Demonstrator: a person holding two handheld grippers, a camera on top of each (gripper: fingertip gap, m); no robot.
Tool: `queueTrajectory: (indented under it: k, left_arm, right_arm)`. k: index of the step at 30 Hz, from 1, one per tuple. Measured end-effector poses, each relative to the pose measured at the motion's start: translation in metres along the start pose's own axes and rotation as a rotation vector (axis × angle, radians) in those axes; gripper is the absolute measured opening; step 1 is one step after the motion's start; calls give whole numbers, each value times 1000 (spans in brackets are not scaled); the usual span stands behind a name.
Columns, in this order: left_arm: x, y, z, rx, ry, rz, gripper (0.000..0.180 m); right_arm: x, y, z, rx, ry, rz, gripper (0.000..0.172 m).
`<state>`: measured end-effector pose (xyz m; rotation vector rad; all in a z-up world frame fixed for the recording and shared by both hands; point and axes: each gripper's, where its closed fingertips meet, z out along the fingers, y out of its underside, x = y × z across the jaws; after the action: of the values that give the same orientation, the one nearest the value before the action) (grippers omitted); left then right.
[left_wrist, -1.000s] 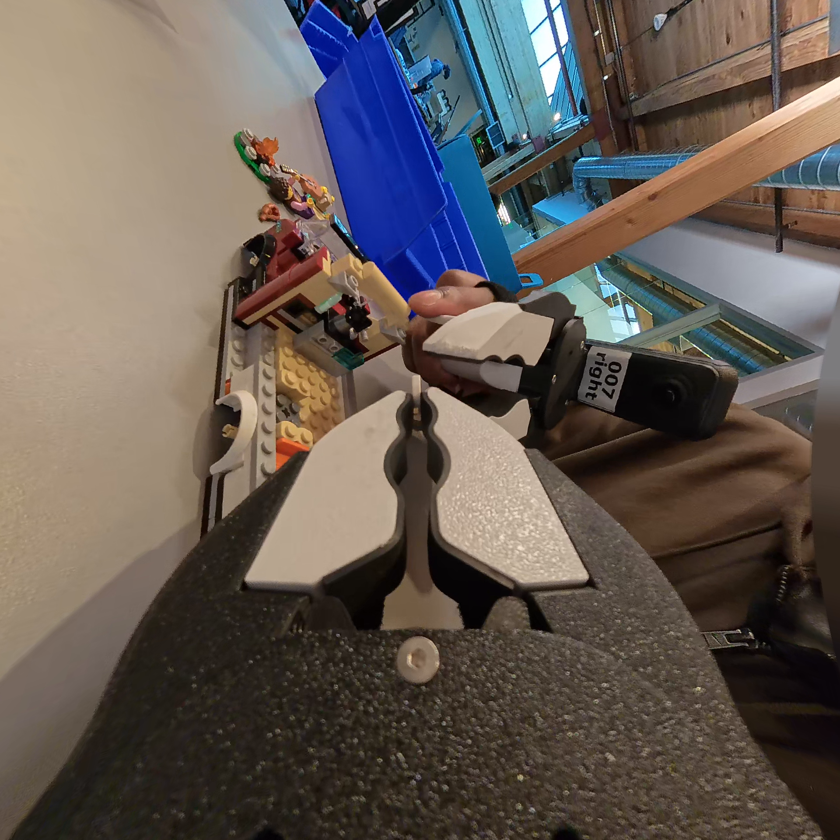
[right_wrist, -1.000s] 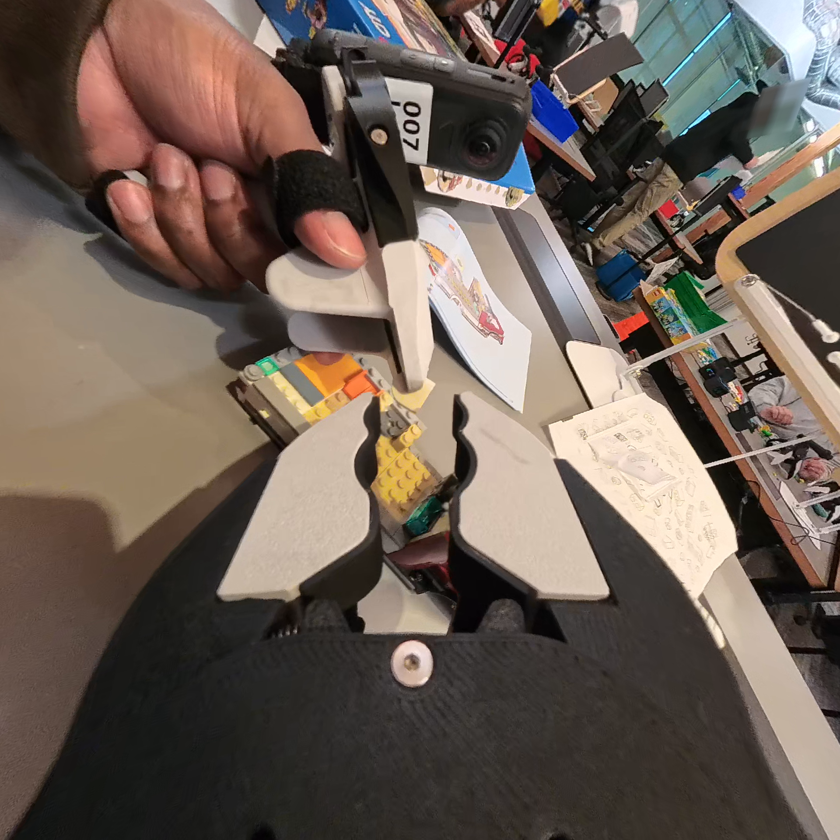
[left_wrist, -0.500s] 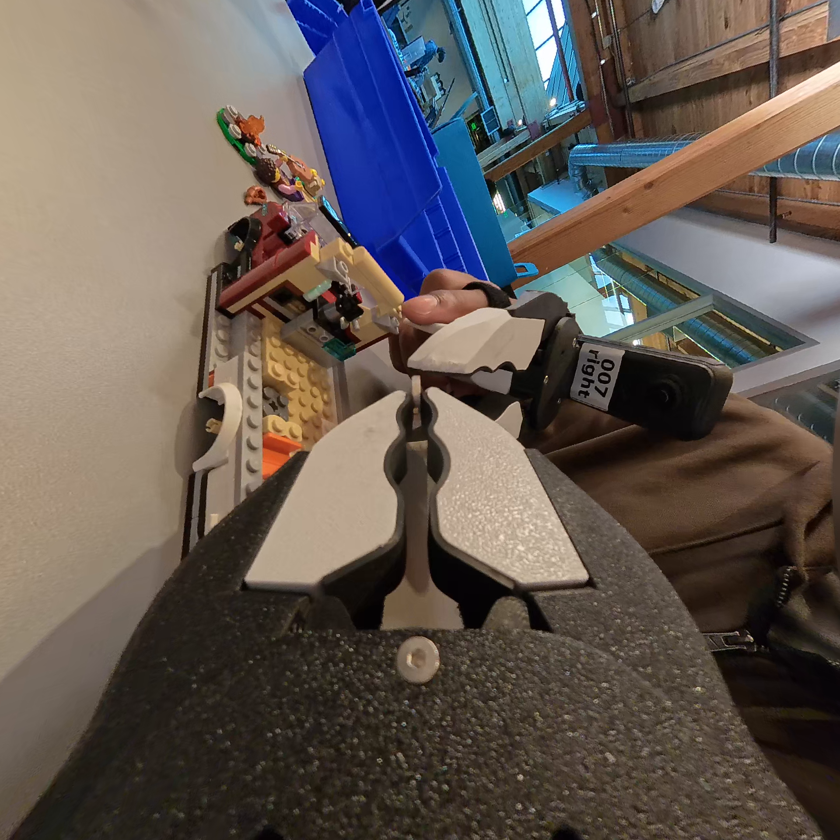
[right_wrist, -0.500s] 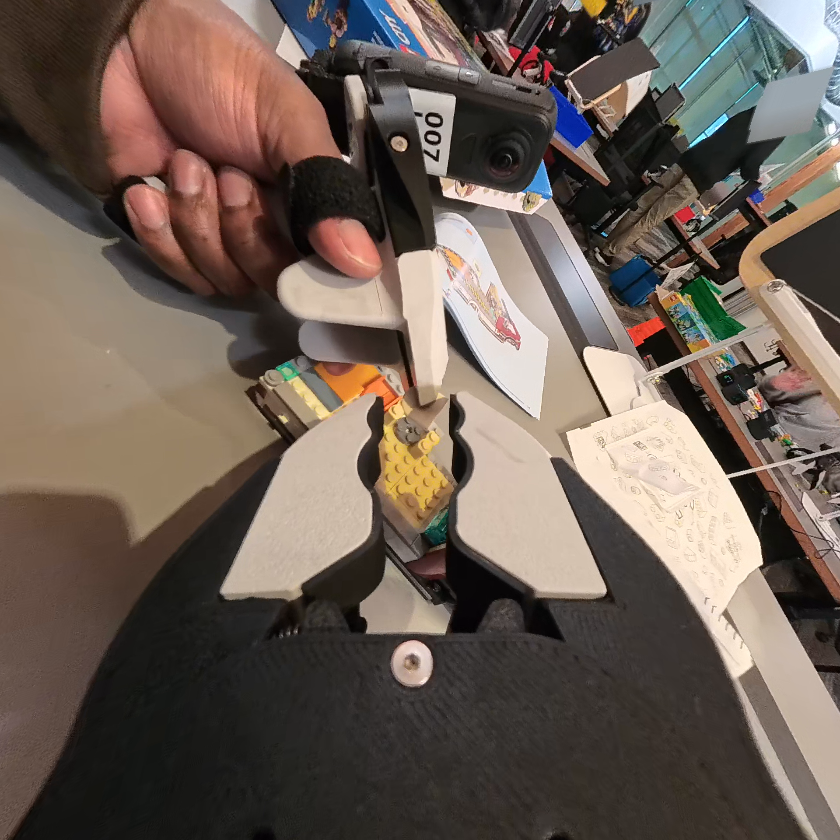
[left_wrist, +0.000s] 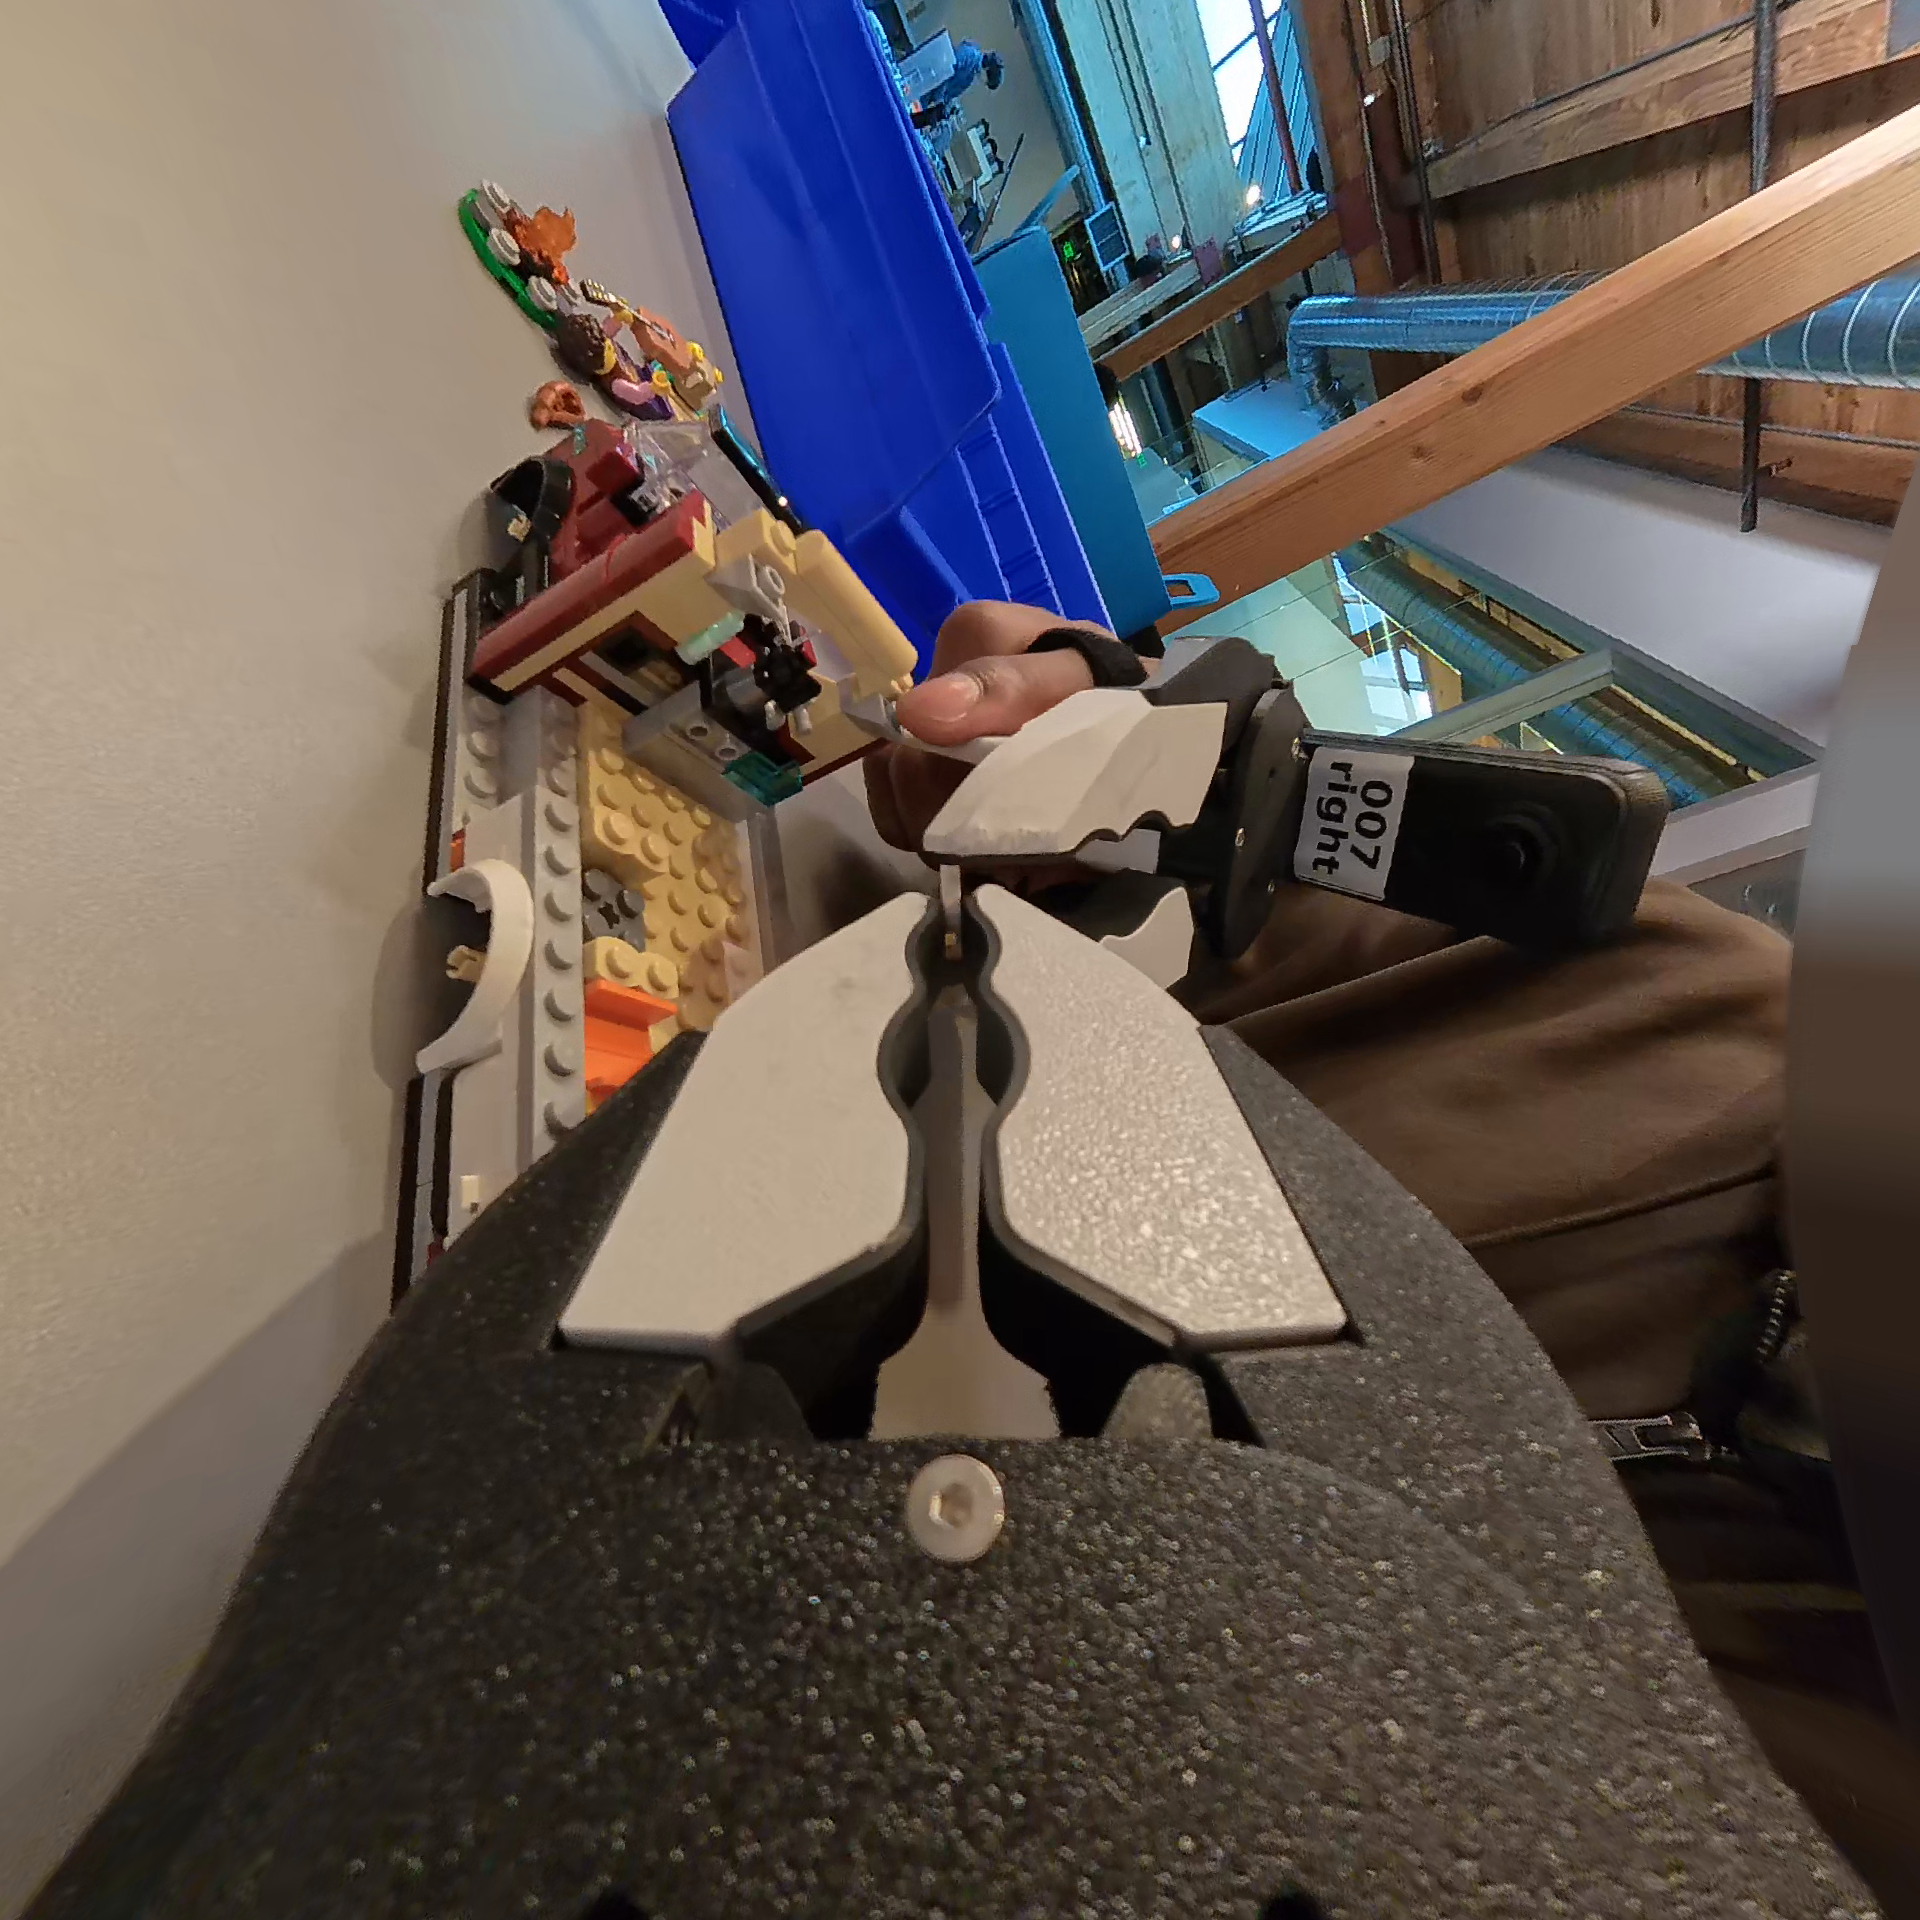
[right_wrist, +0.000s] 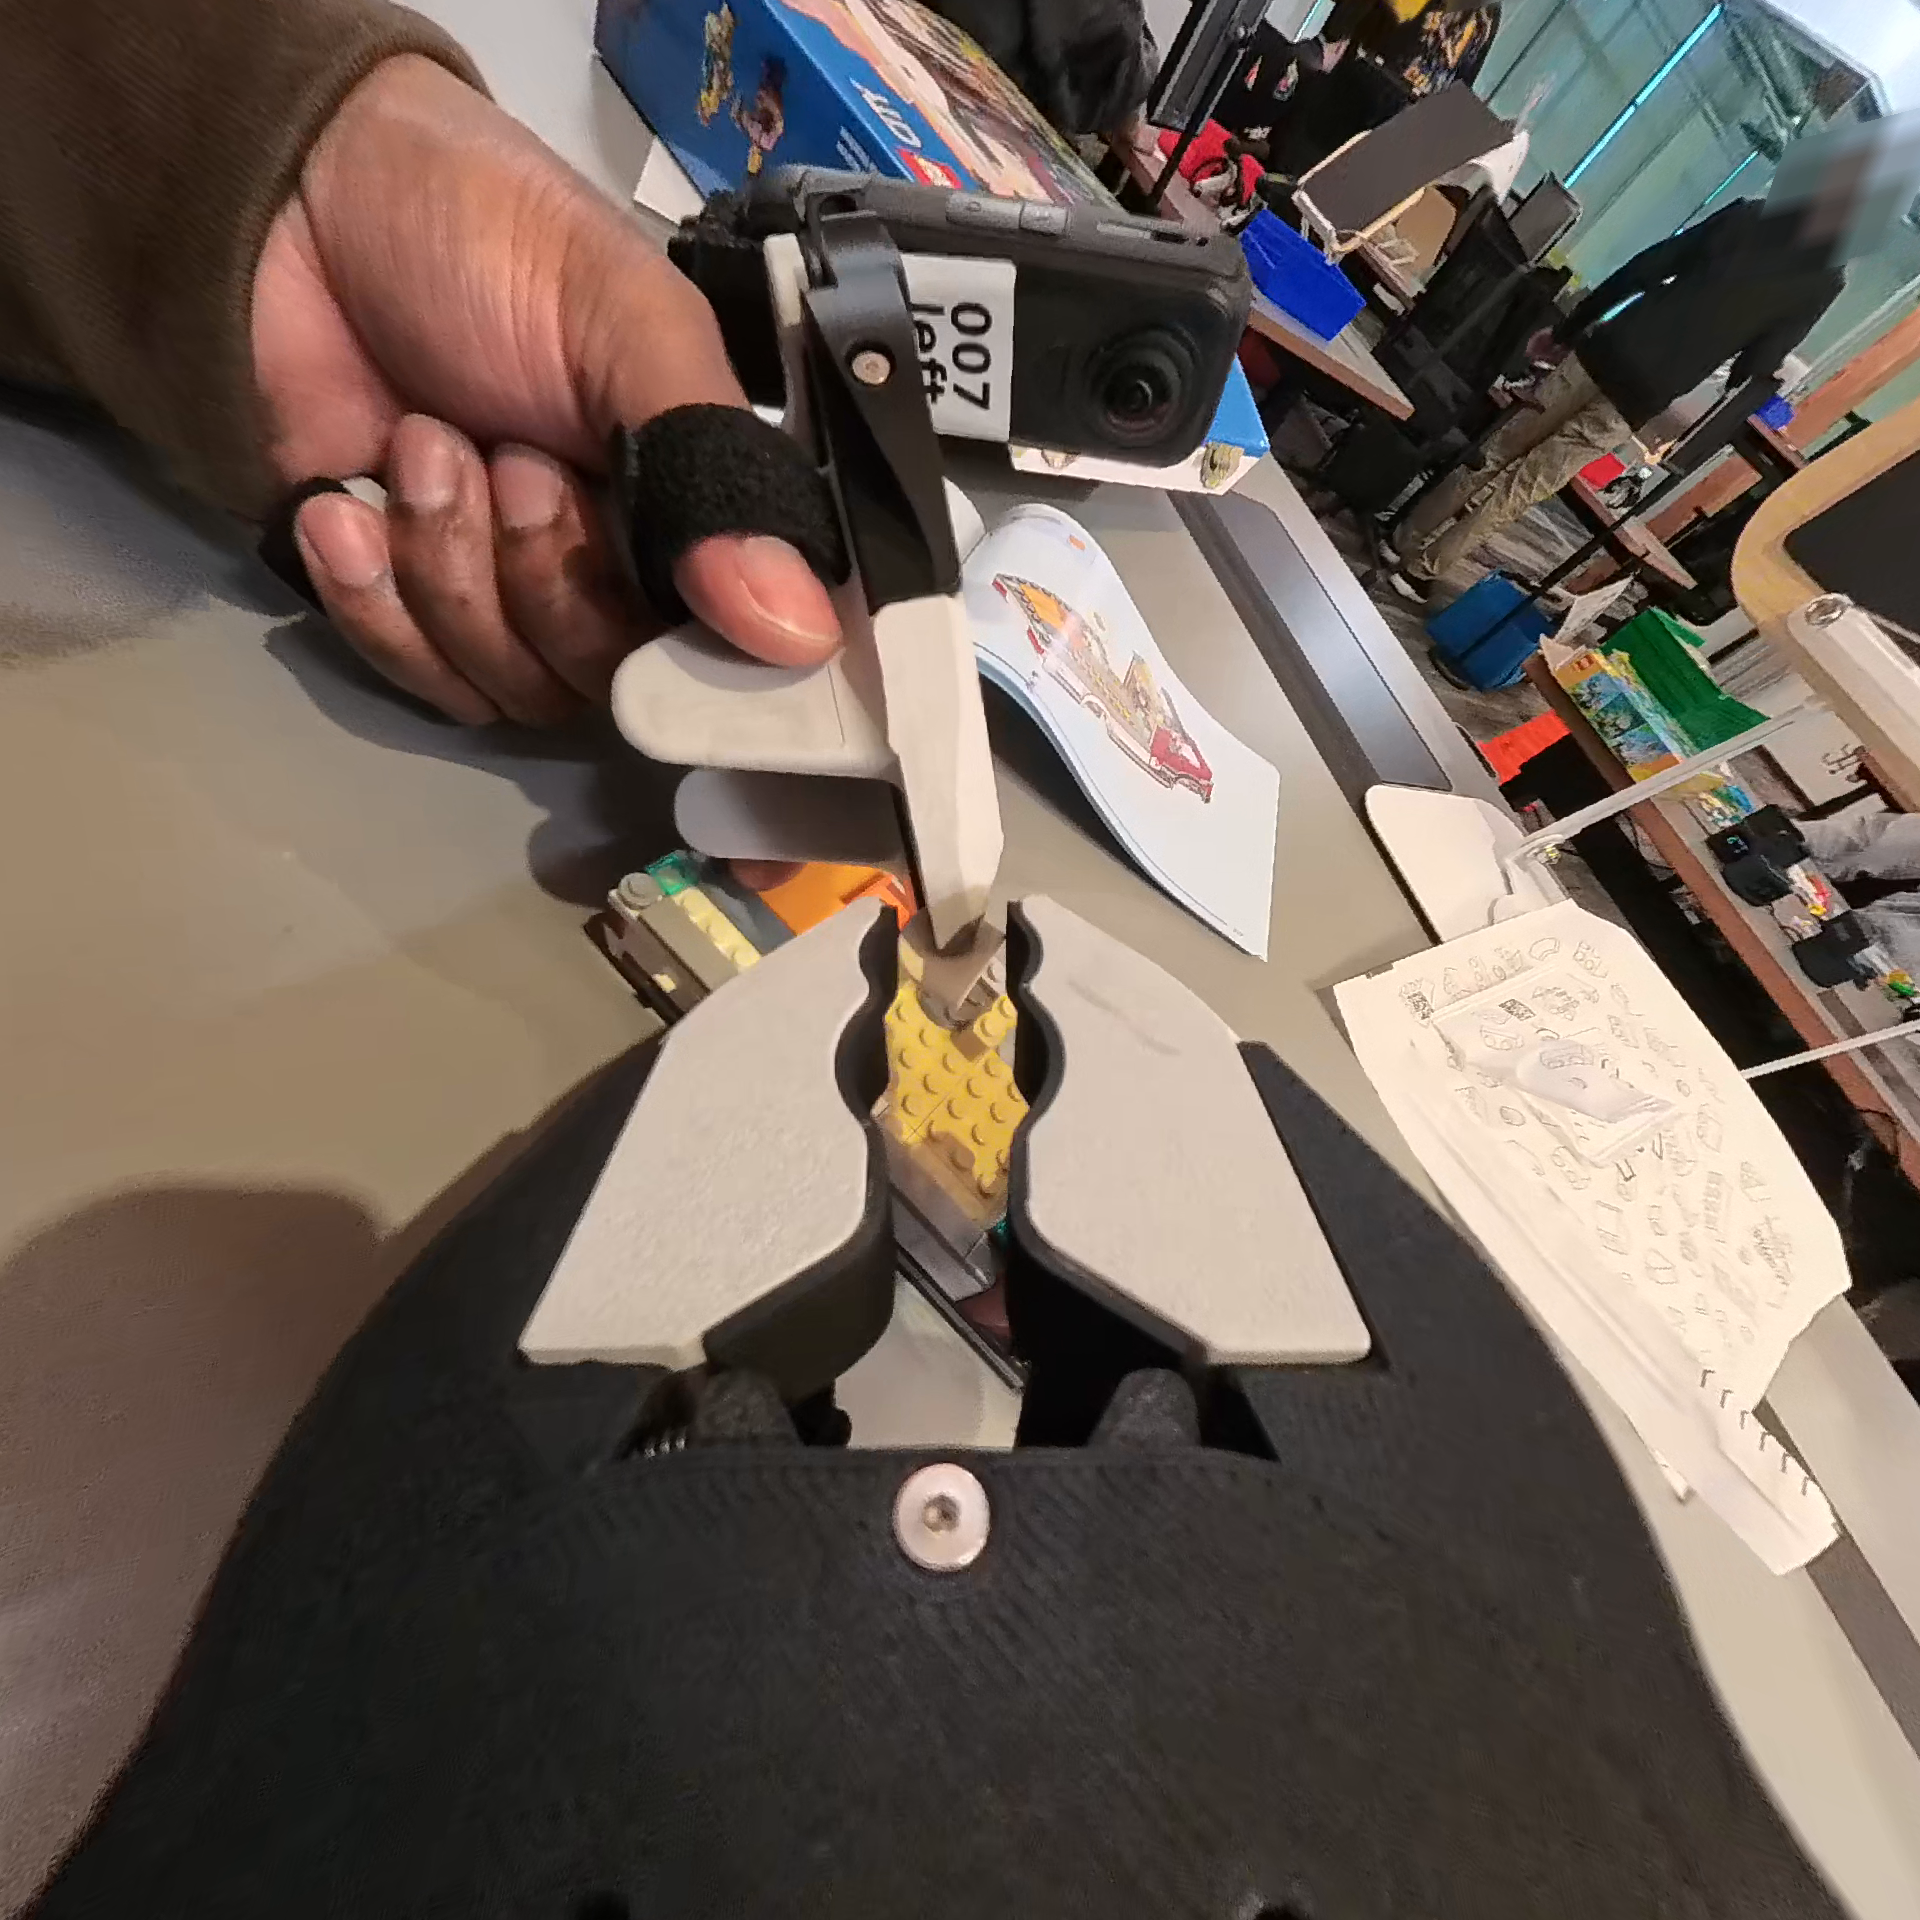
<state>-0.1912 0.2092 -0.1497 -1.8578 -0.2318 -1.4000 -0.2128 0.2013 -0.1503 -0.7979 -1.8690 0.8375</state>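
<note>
My left gripper (left_wrist: 951, 914) is shut on a small thin tan-grey brick piece (left_wrist: 950, 902) that sticks out past its fingertips. In the right wrist view the left gripper's fingers (right_wrist: 940, 790) point down and hold that piece (right_wrist: 971, 971) between my right gripper's fingertips. My right gripper (right_wrist: 951, 925) is open, its jaws narrow around the piece, with a gap showing at the left pad. Below both lies a brick model with a studded tan-yellow plate (right_wrist: 951, 1091), also seen in the left wrist view (left_wrist: 665, 862), with a dark red and tan built part (left_wrist: 644, 613) on it.
Blue bins (left_wrist: 862, 312) stand behind the model, with small figures (left_wrist: 623, 353) and a white arch piece (left_wrist: 488, 956) beside it. An open instruction booklet (right_wrist: 1143, 748), a blue box (right_wrist: 831, 94) and a printed white paper bag (right_wrist: 1590, 1164) lie on the grey table (right_wrist: 260, 935). A person (right_wrist: 1621, 343) stands far back. Left and right tips are no more than a few centimetres apart.
My right gripper's jaws have narrowed. The left gripper has brought its piece down between the right fingertips, over the studded plate. The left gripper stays shut on the piece.
</note>
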Motion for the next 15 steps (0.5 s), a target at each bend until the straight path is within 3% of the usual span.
queueTrajectory:
  k: [15]
  left_arm:
    - [-1,-2,-4,2,12,-19,3]
  right_arm:
    - [1,4,0,-18,33,-56,19]
